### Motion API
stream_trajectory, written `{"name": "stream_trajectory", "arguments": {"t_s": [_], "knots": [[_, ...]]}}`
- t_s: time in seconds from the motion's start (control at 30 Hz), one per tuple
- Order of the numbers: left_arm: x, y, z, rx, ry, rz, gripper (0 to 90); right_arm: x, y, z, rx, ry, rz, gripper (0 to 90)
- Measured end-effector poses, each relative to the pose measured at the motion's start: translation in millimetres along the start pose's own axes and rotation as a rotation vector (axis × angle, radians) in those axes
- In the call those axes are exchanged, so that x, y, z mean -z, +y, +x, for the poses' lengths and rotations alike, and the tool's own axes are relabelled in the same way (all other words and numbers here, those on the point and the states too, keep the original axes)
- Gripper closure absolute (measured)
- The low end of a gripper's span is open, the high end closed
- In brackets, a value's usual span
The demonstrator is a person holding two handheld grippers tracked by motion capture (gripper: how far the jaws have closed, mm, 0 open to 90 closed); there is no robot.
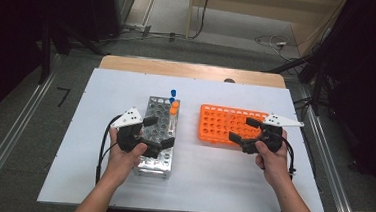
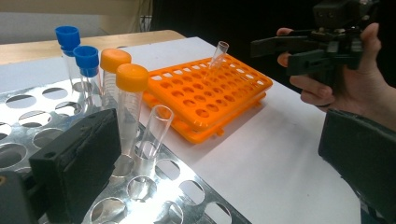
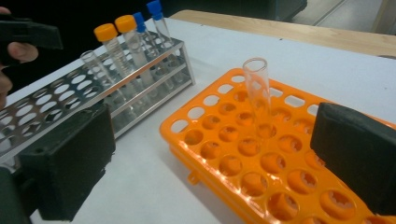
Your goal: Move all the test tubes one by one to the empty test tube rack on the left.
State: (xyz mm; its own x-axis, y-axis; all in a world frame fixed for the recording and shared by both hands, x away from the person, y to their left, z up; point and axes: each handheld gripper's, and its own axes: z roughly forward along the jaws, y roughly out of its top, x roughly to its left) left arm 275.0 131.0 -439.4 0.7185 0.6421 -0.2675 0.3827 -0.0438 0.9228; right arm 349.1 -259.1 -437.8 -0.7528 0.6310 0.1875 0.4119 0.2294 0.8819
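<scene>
A metal rack (image 1: 158,156) stands left of centre with two blue-capped tubes (image 2: 74,56), two orange-capped tubes (image 2: 126,93) and an uncapped clear tube (image 2: 154,133). My left gripper (image 1: 159,132) hovers over this rack, open. The uncapped tube stands between its jaws, close to the left one, and nothing presses on it. An orange rack (image 1: 215,119) lies to the right. One clear tube (image 3: 258,93) stands upright in it. My right gripper (image 1: 245,130) is open at that rack's right end, with the clear tube ahead between its jaws and untouched.
Both racks rest on a white sheet (image 1: 195,181) that covers most of the wooden table (image 1: 193,69). Cables (image 1: 273,41) lie on the floor beyond the far edge. Metal rails (image 1: 3,143) run along both sides.
</scene>
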Motion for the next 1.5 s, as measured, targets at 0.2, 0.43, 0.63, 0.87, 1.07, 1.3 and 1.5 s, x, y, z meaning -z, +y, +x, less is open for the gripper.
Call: {"name": "stream_trajectory", "arguments": {"t_s": [0.2,0.43,0.63,0.87,1.07,1.3,1.5], "knots": [[-1.5,0.0,-1.2,-0.001,0.001,0.001,0.0,-20.1,3.1,-6.7,-0.019,-0.086,0.029,17.5],[-0.9,0.2,-1.0,0.005,0.002,-0.001,0.0,-41.8,-1.5,-11.6,-0.059,-0.151,0.054,41.7],[-1.2,0.6,-2.1,0.002,-0.004,-0.001,0.0,-56.8,-4.0,-9.4,-0.072,-0.174,0.072,53.9],[-0.9,1.8,-3.2,0.01,0.015,0.0,0.0,-65.7,-8.1,-7.4,-0.076,-0.235,0.081,60.6],[-1.9,4.7,-9.0,-0.006,0.019,0.0,0.0,-65.9,-8.8,-5.5,-0.039,-0.288,0.084,72.6],[-3.7,6.9,-14.7,-0.021,0.012,0.007,0.1,-54.9,-5.0,-9.4,-0.044,-0.262,0.037,74.0],[-4.1,7.8,-17.2,-0.026,0.007,0.005,0.1,-40.6,1.6,-5.1,-0.036,-0.248,-0.012,74.0]]}}
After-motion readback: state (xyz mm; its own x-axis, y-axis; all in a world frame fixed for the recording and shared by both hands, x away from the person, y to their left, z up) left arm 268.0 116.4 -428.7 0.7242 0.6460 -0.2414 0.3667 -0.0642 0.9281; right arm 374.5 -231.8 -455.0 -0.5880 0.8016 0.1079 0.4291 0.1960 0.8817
